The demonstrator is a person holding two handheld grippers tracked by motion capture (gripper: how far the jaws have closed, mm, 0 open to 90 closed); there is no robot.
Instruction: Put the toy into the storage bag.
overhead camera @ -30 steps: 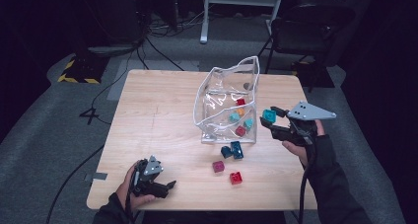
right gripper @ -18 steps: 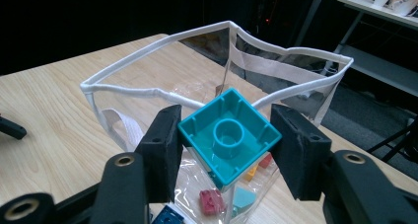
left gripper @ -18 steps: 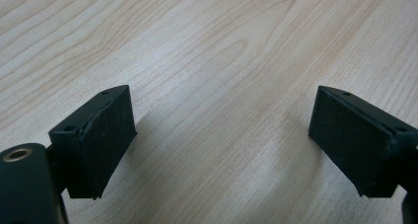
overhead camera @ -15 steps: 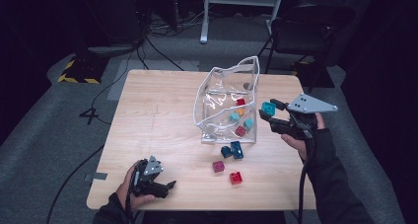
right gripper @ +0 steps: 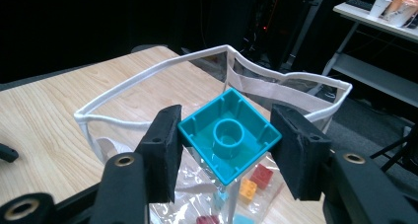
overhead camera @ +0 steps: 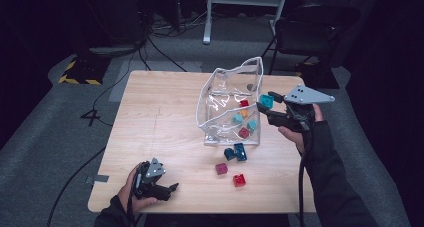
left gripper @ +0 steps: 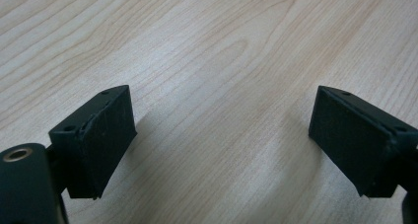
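A clear plastic bag [overhead camera: 225,99] with a white rim stands open on the wooden table [overhead camera: 155,112]. Inside it lie red, teal and orange bricks [overhead camera: 243,118]. My right gripper [overhead camera: 264,103] hovers at the bag's right edge, shut on a teal brick [overhead camera: 267,100]. In the right gripper view that teal brick [right gripper: 227,135] shows its hollow underside, pinched between the two pads of the right gripper [right gripper: 230,141], just above the bag's rim [right gripper: 148,81]. My left gripper [overhead camera: 169,191] rests near the table's front left corner. The left gripper [left gripper: 222,145] stands open over bare wood.
In front of the bag lie a pair of dark blue bricks [overhead camera: 235,152], a magenta brick [overhead camera: 221,168] and a red brick [overhead camera: 239,179]. A black chair [overhead camera: 310,32] and a white stand [overhead camera: 245,2] are beyond the table's far edge. Cables cross the floor at the left.
My right gripper has risen and moved left with the teal brick, from beside the bag to its top edge. The left gripper has stayed put.
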